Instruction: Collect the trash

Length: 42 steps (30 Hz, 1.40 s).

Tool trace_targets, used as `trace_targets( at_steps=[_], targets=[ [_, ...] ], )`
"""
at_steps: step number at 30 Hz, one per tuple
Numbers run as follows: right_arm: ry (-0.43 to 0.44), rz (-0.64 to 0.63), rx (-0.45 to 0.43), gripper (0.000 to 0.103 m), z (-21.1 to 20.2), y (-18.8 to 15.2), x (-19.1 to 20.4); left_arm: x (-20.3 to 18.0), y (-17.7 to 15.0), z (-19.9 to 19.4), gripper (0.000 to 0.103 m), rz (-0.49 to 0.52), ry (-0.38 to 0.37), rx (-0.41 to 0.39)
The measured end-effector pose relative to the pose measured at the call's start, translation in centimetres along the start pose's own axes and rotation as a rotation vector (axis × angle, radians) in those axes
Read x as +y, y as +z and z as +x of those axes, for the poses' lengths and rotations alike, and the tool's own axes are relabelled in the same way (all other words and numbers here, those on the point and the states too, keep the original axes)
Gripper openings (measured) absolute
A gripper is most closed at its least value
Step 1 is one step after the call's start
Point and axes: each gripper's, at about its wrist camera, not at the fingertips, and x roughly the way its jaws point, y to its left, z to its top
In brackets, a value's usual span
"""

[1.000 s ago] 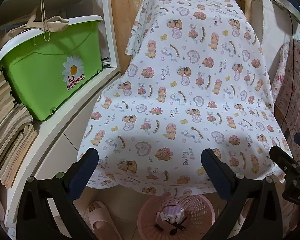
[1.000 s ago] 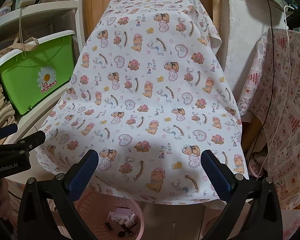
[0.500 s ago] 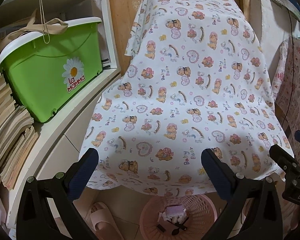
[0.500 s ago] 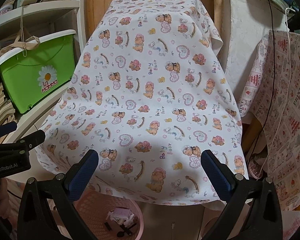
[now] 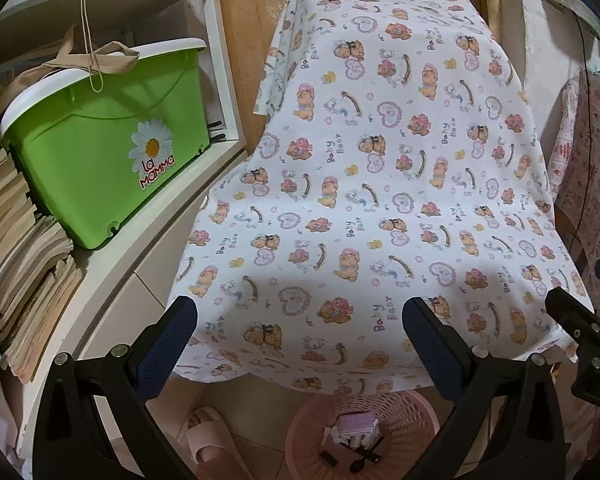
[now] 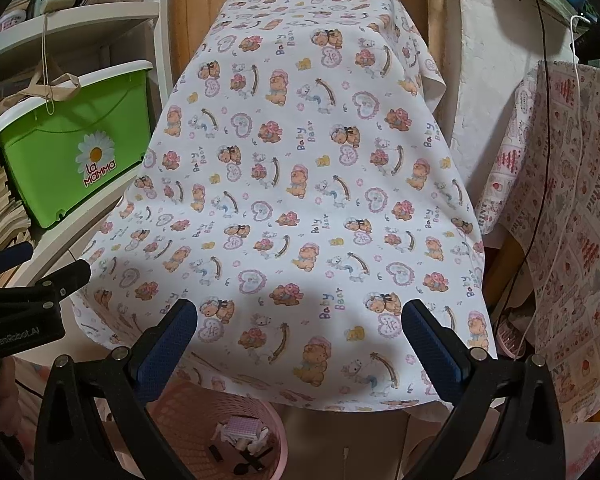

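A pink mesh trash basket (image 5: 416, 408) stands on the floor under the table's front edge, with a small pink box and several scraps (image 5: 356, 436) inside; it also shows in the right wrist view (image 6: 204, 412). My left gripper (image 5: 300, 320) is open and empty, held above the front of the table with the teddy-bear cloth (image 5: 380, 160). My right gripper (image 6: 300, 320) is open and empty over the same cloth (image 6: 300, 140). Each gripper shows at the other view's edge.
A green "La Mamma" bin (image 5: 112, 152) sits on a white shelf at the left beside stacked papers (image 5: 16, 264). A pink slipper (image 5: 208, 436) lies on the floor. A patterned cloth (image 6: 560, 240) with cables hangs at the right.
Both grippers have drawn back and risen slightly, so more of the basket and floor shows. Both stay open and empty.
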Motion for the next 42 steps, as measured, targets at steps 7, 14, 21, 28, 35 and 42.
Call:
trace_targets(
  at_steps=[7, 14, 21, 28, 35, 42],
  targets=[
    [0.002, 0.002, -0.002, 0.103, 0.0, -0.04, 0.0, -0.08, 0.0, -0.05, 0.102, 0.004, 0.0, -0.001],
    [0.005, -0.001, 0.005, 0.103, 0.04, -0.11, 0.11, -0.19, -0.04, 0.04, 0.102, 0.004, -0.001, 0.008],
    [0.003, -0.002, 0.008, 0.103, 0.11, -0.12, 0.15, -0.09, -0.06, 0.09, 0.102, 0.008, -0.007, 0.012],
    [0.006, -0.003, 0.008, 0.103, 0.24, -0.2, 0.09, -0.39, -0.25, 0.13, 0.102, 0.034, -0.008, 0.01],
    [0.008, -0.003, 0.007, 0.103, 0.27, -0.13, 0.02, -0.52, -0.27, 0.05, 0.102, 0.043, -0.01, 0.005],
    [0.005, -0.002, 0.007, 0.103, 0.22, -0.21, 0.07, -0.49, -0.26, 0.06, 0.102, 0.043, -0.01, 0.004]
  ],
)
